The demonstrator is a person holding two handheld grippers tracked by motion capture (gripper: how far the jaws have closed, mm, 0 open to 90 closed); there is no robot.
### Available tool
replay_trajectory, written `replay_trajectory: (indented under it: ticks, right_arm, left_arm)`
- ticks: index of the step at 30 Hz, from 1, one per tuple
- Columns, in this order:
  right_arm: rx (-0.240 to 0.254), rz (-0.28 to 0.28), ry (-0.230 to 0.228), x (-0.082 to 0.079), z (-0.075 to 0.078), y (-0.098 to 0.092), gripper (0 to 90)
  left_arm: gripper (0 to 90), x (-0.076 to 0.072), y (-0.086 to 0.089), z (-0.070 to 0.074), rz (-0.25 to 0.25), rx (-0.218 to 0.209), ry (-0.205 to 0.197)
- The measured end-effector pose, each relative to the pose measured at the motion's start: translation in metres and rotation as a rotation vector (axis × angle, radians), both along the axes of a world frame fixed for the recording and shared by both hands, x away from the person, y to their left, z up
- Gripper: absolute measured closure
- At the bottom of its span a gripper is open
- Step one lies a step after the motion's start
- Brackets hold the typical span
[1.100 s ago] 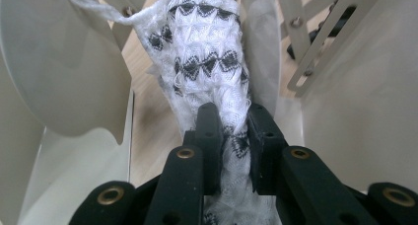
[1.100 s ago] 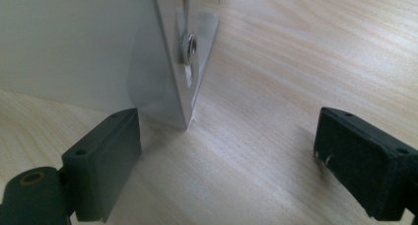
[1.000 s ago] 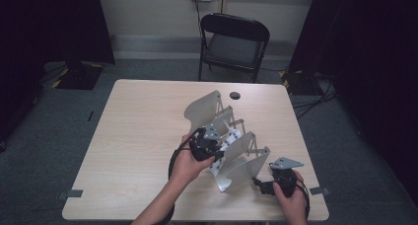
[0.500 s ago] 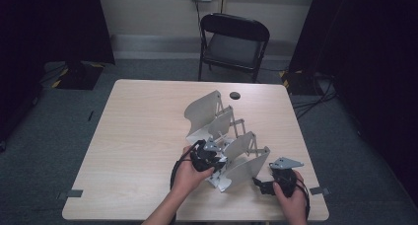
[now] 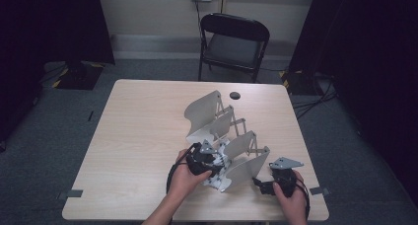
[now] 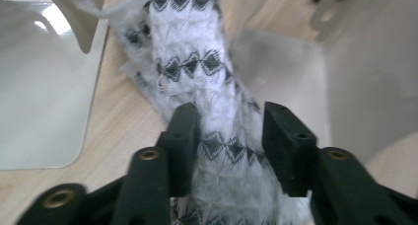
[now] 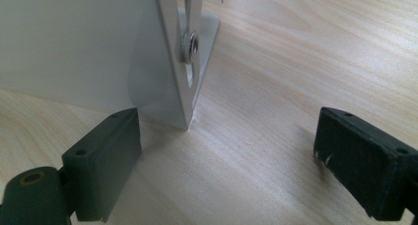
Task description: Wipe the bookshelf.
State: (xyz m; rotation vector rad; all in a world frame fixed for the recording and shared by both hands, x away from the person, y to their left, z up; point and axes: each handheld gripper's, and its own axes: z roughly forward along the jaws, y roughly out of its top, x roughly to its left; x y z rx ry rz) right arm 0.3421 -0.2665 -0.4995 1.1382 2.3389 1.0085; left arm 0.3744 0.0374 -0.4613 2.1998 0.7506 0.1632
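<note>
**Left tongs loosen on the sock inside the folding rack**

Left tongs (image 5: 213, 167) first, from the high view: we see them low at the near end of the white hinged sheet-metal folding rack (image 5: 217, 121), nose pointing into the gap between its curved plates. Our right tongs (image 5: 263, 186) wait just beside the rack's near right corner on the pale wooden table (image 5: 143, 136), farther from the cloth.

Left gripper view now: the white knitted sock with black diamond bands (image 6: 207, 87) runs lengthwise straight away from us, right down the middle between the jaws. They have just been opening, and the right pad stands off the fabric, so we call that a released grip. The left hand is plainly the nearer one.

Right gripper view: jaws spread wide with nothing between them, and the rack's white plate edge (image 7: 172, 87) stands just ahead of the left pad.
</note>
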Motion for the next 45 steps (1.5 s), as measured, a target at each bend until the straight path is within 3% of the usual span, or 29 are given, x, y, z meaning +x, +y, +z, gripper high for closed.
replay_trajectory:
  ticks: [3,6,10,11,14,18,19,20,22,24,27,31,35,40,45]
  right_arm:
    - [0.000,0.000,0.000,0.000,0.000,0.000,10.2]
    - [0.000,0.001,0.001,0.000,0.000,0.000,10.2]
    - [0.000,0.000,0.000,0.000,0.000,0.000,10.2]
    - [0.000,0.001,0.000,0.000,0.000,0.000,10.2]
    - [0.000,0.000,0.000,0.000,0.000,0.000,10.2]
    - [0.000,0.000,0.000,0.000,0.000,0.000,10.2]
    - [0.000,0.000,0.000,0.000,0.000,0.000,10.2]
    - [0.000,0.001,0.000,0.000,0.000,0.000,10.2]
    - [0.000,0.000,0.000,0.000,0.000,0.000,10.2]
    - [0.000,0.000,0.001,0.000,0.000,0.000,10.2]
    - [0.000,0.000,0.000,0.000,0.000,0.000,10.2]
    - [0.000,0.000,0.000,0.000,0.000,0.000,10.2]
    - [0.000,0.000,0.000,0.000,0.000,0.000,10.2]
    - [0.000,0.001,0.000,0.000,0.000,0.000,10.2]
    - [0.000,-0.001,0.002,0.000,0.000,0.000,10.2]
  left_arm:
    - [46.2,-0.007,0.006,0.002,0.008,0.013,-0.027]
    - [42.1,-0.014,0.009,0.001,0.012,-0.007,-0.011]
    - [34.1,-0.019,0.003,-0.009,0.011,0.050,-0.030]
    - [35.1,-0.019,0.000,-0.017,0.011,0.086,-0.036]
    - [35.0,-0.017,-0.001,-0.023,0.008,0.110,-0.045]
    - [41.9,-0.016,-0.001,-0.024,0.001,0.117,-0.055]
    - [48.4,-0.015,-0.001,-0.023,0.002,0.118,-0.055]
    - [61.6,-0.014,0.000,-0.022,-0.005,0.122,-0.049]
    - [65.2,-0.011,0.000,-0.020,-0.011,0.133,-0.044]
    - [71.1,-0.009,0.002,-0.018,0.008,0.111,-0.027]
    - [72.2,-0.006,0.007,-0.004,0.007,0.089,-0.055]
    - [72.3,-0.002,0.009,0.033,0.008,0.022,-0.118]
    - [72.3,0.006,0.006,0.069,0.005,0.023,-0.191]
    - [72.3,0.014,0.007,0.092,0.035,-0.018,-0.222]
    - [72.2,0.018,-0.003,0.098,0.010,-0.058,-0.243]
